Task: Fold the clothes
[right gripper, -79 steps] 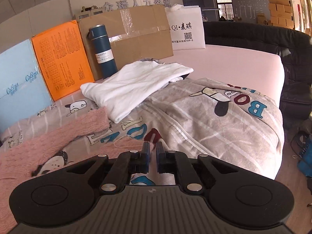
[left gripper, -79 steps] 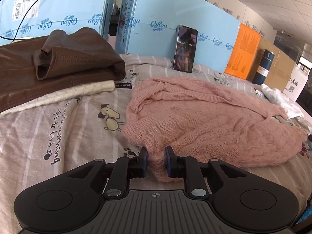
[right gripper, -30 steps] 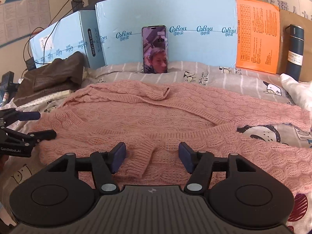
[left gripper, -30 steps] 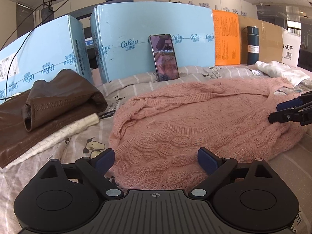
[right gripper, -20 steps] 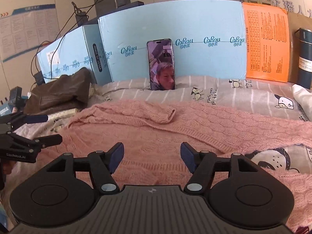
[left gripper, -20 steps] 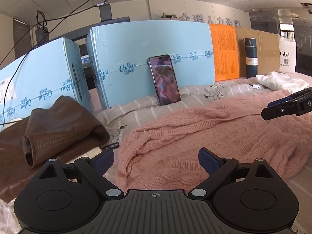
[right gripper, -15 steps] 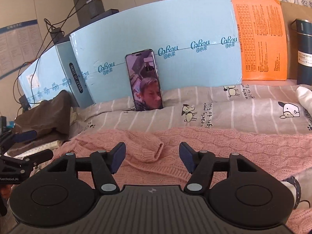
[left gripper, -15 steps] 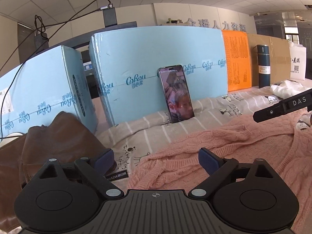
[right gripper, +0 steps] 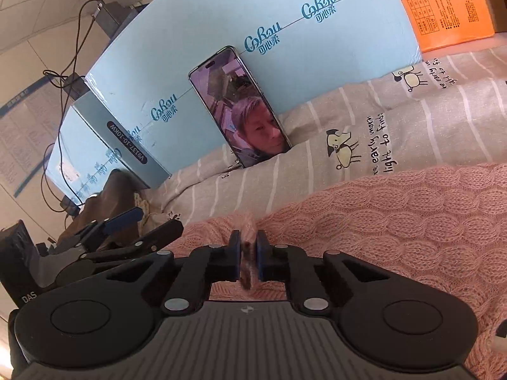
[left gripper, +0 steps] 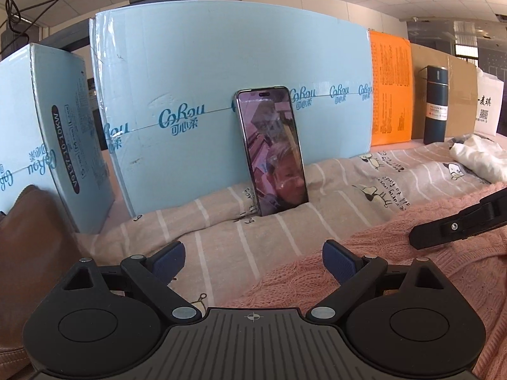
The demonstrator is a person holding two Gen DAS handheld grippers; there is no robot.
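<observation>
A: Right tool [right gripper: 248, 255] clenched on a pinch of pink sweater [right gripper: 396, 221], which lies spread on the bed [right gripper: 317, 171] w/ us.
B: Left tool [left gripper: 253, 258] released, fingers wide, just over the sweater's edge. Phone [left gripper: 272, 150] propped vs the blue box [left gripper: 206, 63] behind.

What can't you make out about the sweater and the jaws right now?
- Pink sweater: both views cut off most of it, so its layout is unknown.
- Right gripper: its own jaws hide how much knit is pinched.
- Left gripper: open; its body hides the fabric beneath.
</observation>
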